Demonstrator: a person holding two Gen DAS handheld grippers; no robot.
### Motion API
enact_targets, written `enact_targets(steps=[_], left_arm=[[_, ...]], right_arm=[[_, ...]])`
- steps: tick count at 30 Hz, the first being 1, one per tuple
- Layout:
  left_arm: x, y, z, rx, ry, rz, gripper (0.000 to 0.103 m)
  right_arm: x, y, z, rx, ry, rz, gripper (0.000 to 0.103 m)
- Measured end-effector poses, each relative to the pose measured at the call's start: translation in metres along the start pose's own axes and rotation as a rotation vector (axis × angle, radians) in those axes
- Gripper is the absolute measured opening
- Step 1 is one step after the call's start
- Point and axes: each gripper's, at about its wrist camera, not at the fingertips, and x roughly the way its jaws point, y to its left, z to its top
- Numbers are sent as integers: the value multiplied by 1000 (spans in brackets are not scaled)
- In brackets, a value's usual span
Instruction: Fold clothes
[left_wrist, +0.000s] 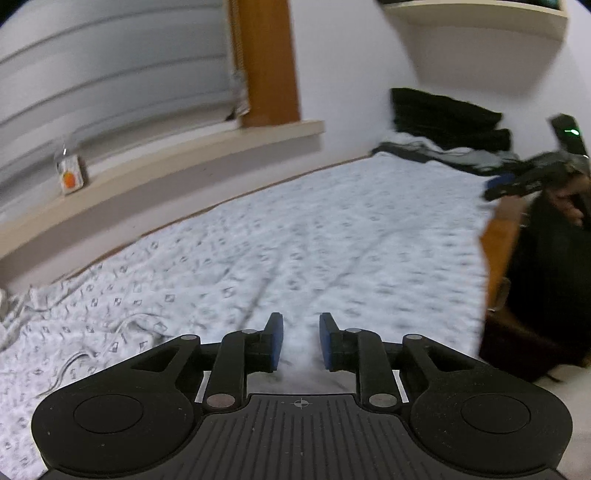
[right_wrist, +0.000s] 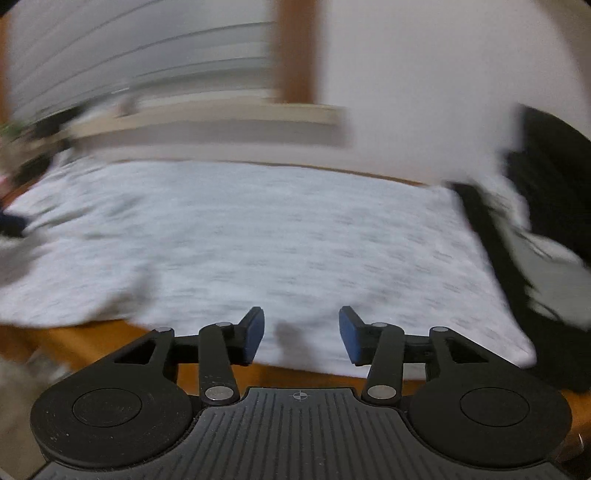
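While both views are smeared by motion blur, the main layout reads clearly enough. The left gripper hangs over a bed covered by a white patterned sheet, its blue pads standing a little apart with only the sheet showing through the gap; nothing is between them. The right gripper hovers above the near edge of the same sheet, where an orange-brown wooden bed frame shows below the fabric, and its jaws stand wider apart, likewise empty.

The clothes sit at the far right corner of the bed against the wall: a stack of dark folded garments on top of a flatter grey and black piece spread on the sheet. In the right wrist view that same pile appears as a dark blurred mass at the right edge (too smeared to tell single garments apart).

In the left wrist view the other gripper shows at the right edge, held by a hand with a dark sleeve below it. A window sill runs along the wall behind the bed, carrying a small carton with an orange mark, beside a wooden window post. A pale shelf is mounted high on the wall.
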Motion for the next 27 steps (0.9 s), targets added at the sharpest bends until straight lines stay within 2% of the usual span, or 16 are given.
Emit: enact_targets(steps=[4,7,9,16,18,19,20,21,24,27], left_arm=[[23,15,9,-39,-53,-3,23],[41,22,18,-62,-54,-26,23],[53,24,22,-60,-41,-38,23],[68,31,17,-92,25,-97,23],[67,34,14,-104,25,-112,23],[67,35,14,-110,24,-119,23],[66,37,13,-116,24,-126,23],[66,38,13,-122,23,-133,23],[67,45,13,-149,23,-151,23],[67,46,13,-157,22,-152,24]], right_arm=[[-3,-42,-17,151,-94,-187,48],[-12,-64,-29,241,-115,-255,48],[-16,-72,-37,281,-106,-281,48],[-10,-84,-47,355,-87,-278,47],[-8,-88,-47,368,-112,-268,46],[-7,-89,-48,370,-124,-267,38],[-5,-90,-48,371,-133,-267,13],[-4,-89,-49,364,-132,-268,4],[-14,-79,-45,290,-161,-320,4],[-45,-75,-39,240,-253,-414,4]])
